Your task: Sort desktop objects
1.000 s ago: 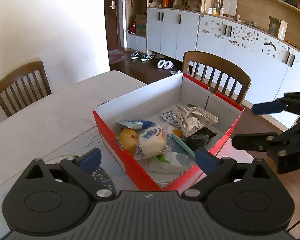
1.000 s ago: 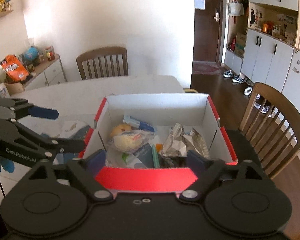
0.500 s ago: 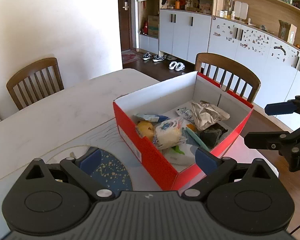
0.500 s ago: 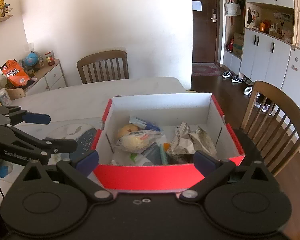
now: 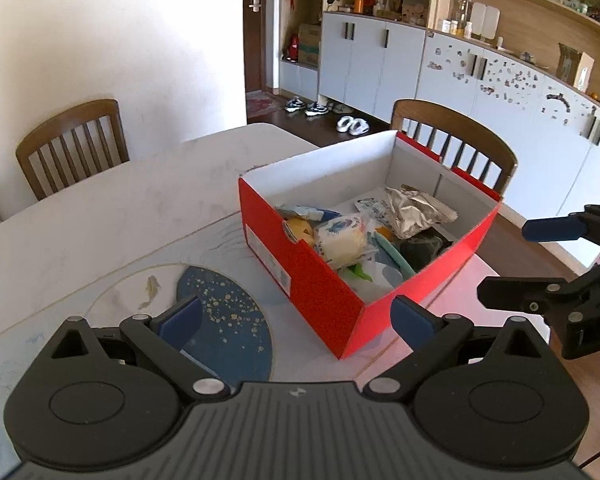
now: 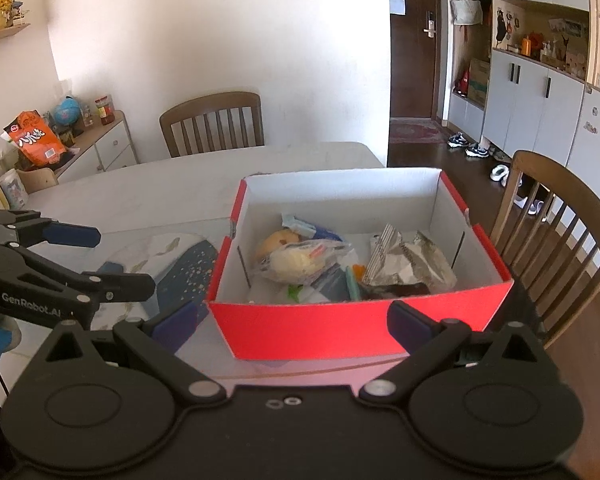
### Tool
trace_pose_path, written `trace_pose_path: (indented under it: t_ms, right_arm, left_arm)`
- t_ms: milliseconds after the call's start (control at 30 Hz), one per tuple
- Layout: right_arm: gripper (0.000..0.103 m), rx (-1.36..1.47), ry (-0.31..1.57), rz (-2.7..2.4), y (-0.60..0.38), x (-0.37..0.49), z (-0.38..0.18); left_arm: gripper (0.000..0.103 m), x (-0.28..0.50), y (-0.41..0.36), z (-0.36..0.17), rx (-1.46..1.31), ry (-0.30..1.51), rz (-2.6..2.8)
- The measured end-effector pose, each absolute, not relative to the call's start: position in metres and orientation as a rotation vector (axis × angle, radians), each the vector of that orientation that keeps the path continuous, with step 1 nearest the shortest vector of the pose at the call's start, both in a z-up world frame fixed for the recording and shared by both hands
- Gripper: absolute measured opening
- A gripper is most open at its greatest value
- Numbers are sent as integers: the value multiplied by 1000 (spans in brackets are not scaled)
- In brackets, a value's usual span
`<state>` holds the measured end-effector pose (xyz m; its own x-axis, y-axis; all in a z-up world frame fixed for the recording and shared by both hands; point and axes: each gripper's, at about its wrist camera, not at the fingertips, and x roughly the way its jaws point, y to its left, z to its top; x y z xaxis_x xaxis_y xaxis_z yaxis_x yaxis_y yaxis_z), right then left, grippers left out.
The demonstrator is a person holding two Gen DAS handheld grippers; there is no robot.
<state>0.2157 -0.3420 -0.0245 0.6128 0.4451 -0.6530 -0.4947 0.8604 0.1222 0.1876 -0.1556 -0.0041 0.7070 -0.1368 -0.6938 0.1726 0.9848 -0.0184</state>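
Note:
A red cardboard box (image 5: 300,268) (image 6: 340,328) with white inside stands near the table's corner. It holds several things: a wrapped round bun (image 5: 340,238) (image 6: 296,260), a yellow fruit (image 5: 298,228), a crumpled silver foil bag (image 5: 416,210) (image 6: 408,264), a blue packet (image 6: 312,230) and a teal stick (image 5: 394,256). My left gripper (image 5: 296,318) is open in front of the box's near corner, nothing between its fingers. My right gripper (image 6: 292,322) is open too, before the box's red front wall, apart from it. Each gripper also shows in the other's view, empty.
The box rests on a white marble table (image 5: 112,216) with a dark blue speckled mat (image 5: 228,320) to its left. Wooden chairs (image 5: 72,144) (image 6: 556,240) stand at the far and right sides. White cabinets (image 5: 500,92) line the room behind.
Both grippers have drawn back from the box, so it looks smaller and farther. The blue mat has come into the left wrist view. The right gripper's jaws spread slightly wider.

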Motion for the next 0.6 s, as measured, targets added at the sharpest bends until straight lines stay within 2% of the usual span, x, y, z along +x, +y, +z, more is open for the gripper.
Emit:
trace_pose_path:
  t_ms: [600]
  right_arm:
    - [102,-85,748,499,-322,187,-24]
  left_arm:
    - [101,162,-138,-8,53,775,-200]
